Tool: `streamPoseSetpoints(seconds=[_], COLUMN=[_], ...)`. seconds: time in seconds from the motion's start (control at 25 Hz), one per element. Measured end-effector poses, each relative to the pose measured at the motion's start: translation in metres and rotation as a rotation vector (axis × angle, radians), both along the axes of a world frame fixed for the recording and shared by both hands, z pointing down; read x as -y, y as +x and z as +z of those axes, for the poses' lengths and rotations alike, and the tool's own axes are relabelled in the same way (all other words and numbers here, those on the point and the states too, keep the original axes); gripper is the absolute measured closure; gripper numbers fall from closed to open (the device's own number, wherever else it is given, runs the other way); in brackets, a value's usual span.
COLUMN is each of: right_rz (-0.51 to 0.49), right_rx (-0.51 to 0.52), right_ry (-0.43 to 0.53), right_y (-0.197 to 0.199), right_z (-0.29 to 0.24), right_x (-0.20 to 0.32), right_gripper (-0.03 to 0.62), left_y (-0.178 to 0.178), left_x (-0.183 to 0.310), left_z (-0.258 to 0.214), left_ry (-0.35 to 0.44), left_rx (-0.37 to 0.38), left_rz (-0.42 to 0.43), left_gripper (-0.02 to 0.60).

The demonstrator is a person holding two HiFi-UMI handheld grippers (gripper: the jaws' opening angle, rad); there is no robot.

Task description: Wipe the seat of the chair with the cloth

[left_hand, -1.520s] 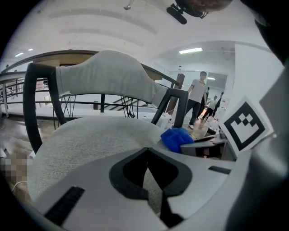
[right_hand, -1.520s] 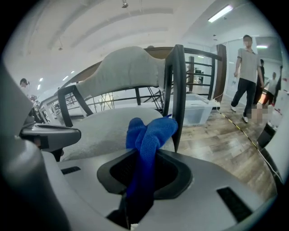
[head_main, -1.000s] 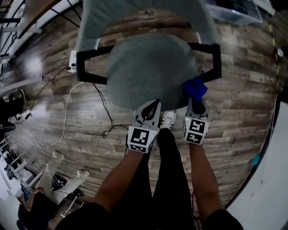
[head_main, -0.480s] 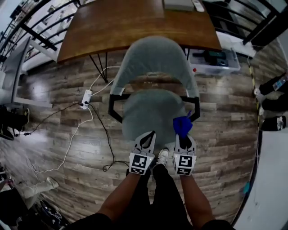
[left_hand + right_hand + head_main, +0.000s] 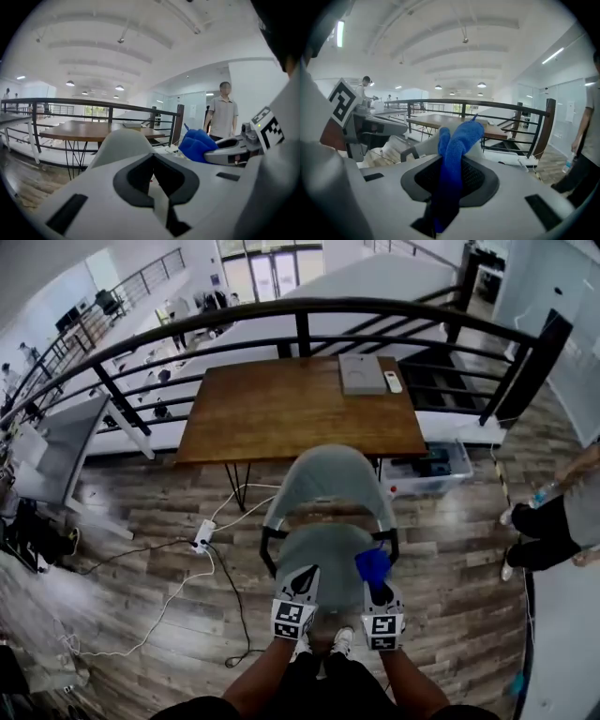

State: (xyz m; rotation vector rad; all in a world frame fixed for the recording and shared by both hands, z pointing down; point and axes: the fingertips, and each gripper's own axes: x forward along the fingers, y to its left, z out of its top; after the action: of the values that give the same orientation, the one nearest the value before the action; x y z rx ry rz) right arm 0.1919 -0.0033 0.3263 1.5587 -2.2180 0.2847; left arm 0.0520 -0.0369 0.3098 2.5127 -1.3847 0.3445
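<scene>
A grey upholstered chair point(image 5: 328, 486) with black arms stands at a wooden table; its seat point(image 5: 323, 552) faces me. Both grippers hover over the seat's near edge. My right gripper point(image 5: 380, 589) is shut on a blue cloth point(image 5: 373, 565), which bunches up out of the jaws point(image 5: 457, 140). My left gripper point(image 5: 302, 584) is shut with nothing in it; from its own view the chair back point(image 5: 119, 145) lies ahead and the blue cloth point(image 5: 197, 144) shows to its right.
A wooden table point(image 5: 300, 404) with a grey pad and a remote stands behind the chair, against a black railing point(image 5: 309, 310). A power strip with white cables point(image 5: 202, 540) lies left of the chair, a storage box point(image 5: 431, 465) right. A person point(image 5: 553, 521) stands far right.
The head view has lifted from looking straight down at the seat to taking in the table and railing. Both grippers stay over the seat's near edge, the cloth still held.
</scene>
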Motion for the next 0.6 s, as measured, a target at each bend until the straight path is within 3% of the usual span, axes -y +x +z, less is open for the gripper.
streamPoseSetpoints(seconds=[0.2,0.6], right_rz=[-0.025,-0.032], right_rx=[0.014,0.042], right_ry=[0.044,0.212], right_y=[-0.021,-0.044], right_z=[-0.044,-0.114], right_x=[-0.012,0.0], right_gripper=[0.507,0.507], left_y=[-0.02,-0.034], left_x=[-0.007,-0.026], left_z=[-0.042,-0.099], left_ry=[0.012,0.082], left_rx=[-0.066,-0.034], left_rz=[-0.022,0.008], left_gripper=[0.58,0.58])
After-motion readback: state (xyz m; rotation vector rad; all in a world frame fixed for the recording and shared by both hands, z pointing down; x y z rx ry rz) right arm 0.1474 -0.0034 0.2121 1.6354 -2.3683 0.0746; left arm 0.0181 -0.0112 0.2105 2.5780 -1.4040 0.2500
